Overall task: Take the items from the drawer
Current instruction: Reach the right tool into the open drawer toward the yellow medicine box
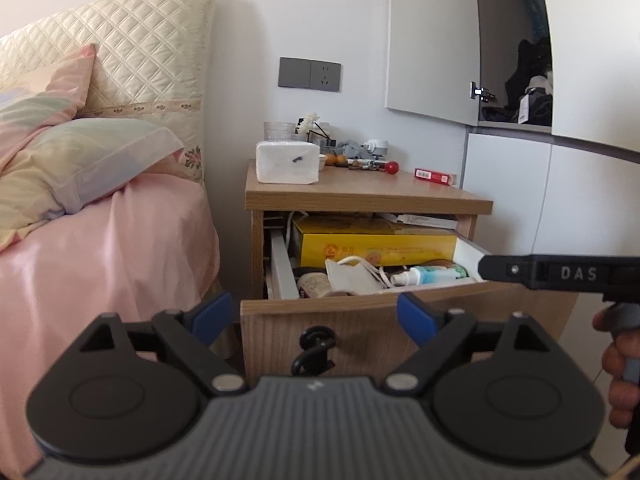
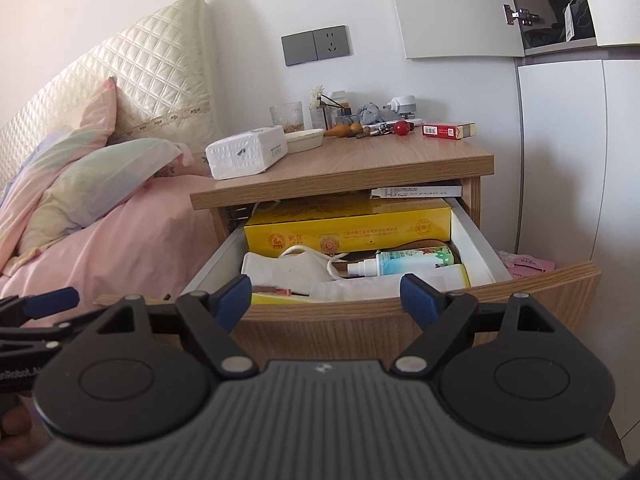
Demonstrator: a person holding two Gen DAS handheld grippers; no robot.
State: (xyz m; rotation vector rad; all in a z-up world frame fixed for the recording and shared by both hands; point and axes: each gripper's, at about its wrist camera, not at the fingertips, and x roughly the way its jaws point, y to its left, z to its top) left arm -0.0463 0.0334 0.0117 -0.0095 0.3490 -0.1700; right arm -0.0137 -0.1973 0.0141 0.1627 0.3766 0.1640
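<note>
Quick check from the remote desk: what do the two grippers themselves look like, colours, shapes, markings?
Both look alike: the left gripper and right gripper have black linkage arms with silver pivot pins, round black discs either side, a ribbed grey body and blue finger pads. Seen from the left wrist, the right gripper's black side reads "DAS" in pale letters. No sleeves or cables visible.

White wall (image 2: 120,8), pink bed (image 1: 120,248), wooden nightstand (image 2: 360,160), grey socket (image 1: 310,74)
</note>
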